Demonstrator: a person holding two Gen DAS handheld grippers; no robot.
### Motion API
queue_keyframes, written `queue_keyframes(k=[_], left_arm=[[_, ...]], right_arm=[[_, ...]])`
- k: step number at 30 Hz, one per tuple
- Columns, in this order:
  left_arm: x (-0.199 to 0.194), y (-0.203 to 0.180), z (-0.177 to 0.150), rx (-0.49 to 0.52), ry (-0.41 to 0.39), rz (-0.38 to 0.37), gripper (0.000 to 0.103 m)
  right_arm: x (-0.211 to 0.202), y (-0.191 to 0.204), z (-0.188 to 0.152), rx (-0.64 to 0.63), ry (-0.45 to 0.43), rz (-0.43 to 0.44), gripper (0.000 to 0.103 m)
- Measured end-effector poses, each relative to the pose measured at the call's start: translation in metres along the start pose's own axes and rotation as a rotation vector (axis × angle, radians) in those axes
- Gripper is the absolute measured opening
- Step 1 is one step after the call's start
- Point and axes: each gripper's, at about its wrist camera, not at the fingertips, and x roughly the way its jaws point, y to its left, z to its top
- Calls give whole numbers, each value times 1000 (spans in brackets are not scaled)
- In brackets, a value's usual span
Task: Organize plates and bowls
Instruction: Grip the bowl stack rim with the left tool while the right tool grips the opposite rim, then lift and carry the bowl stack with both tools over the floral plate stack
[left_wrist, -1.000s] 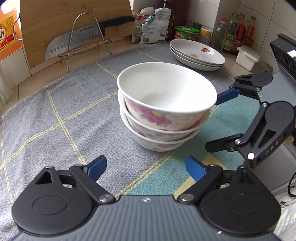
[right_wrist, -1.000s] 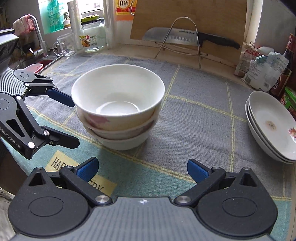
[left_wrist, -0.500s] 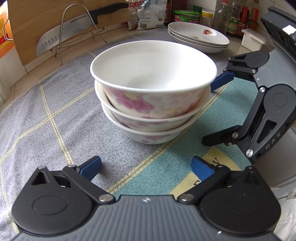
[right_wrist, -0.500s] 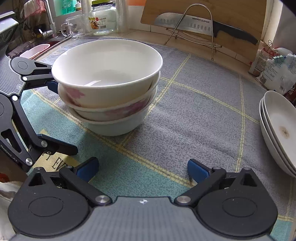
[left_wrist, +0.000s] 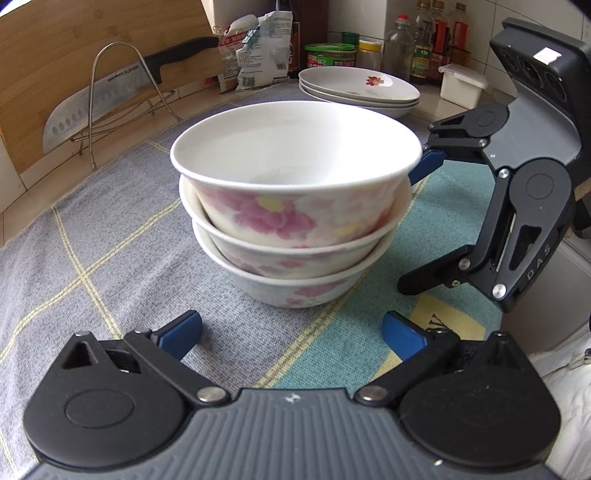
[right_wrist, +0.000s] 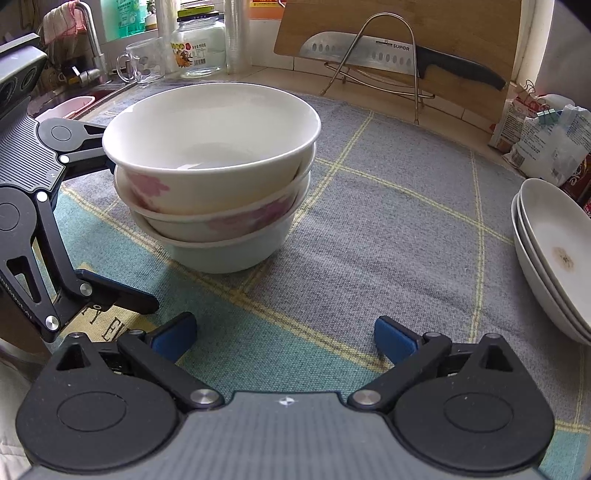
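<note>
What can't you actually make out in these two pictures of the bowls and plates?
- Lower two bowls' insides: both views, hidden by the top bowl nested in them.
- Stack of plates: right wrist view, cut off by the right edge.
- Far pad of the right gripper: left wrist view, partly hidden behind the bowl rim.
- Bottle labels: left wrist view, too small.

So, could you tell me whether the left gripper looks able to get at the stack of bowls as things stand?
Probably yes: the left gripper is open, facing the stack of bowls across bare cloth.

A home kitchen is shown: a knife (right_wrist: 388, 57) is racked against a chopping board (right_wrist: 461, 33), sauce bottles (left_wrist: 424, 44) are lined along tiled walls, and a sink tap (right_wrist: 88, 40) is seen.
</note>
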Motion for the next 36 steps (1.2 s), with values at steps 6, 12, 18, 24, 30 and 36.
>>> queue_keyframes(k=[6, 12, 18, 24, 30, 36], left_arm=[[-6, 15, 2, 89, -53, -95, 100], [-11, 25, 9, 179, -95, -127, 100], [-6, 35, 9, 202, -84, -175, 89], [-4, 39, 15, 214, -72, -201, 88], [-2, 40, 19, 248, -43, -220, 87], [1, 43, 22, 273, -20, -254, 83]], right_arm=[[3, 3, 10, 1, 40, -11, 103], [4, 16, 30, -147, 23, 42, 103], [13, 13, 51, -277, 18, 127, 103], [9, 7, 64, -354, 4, 199, 100], [10, 6, 67, -403, 25, 241, 93], [11, 3, 67, -429, 37, 272, 89]])
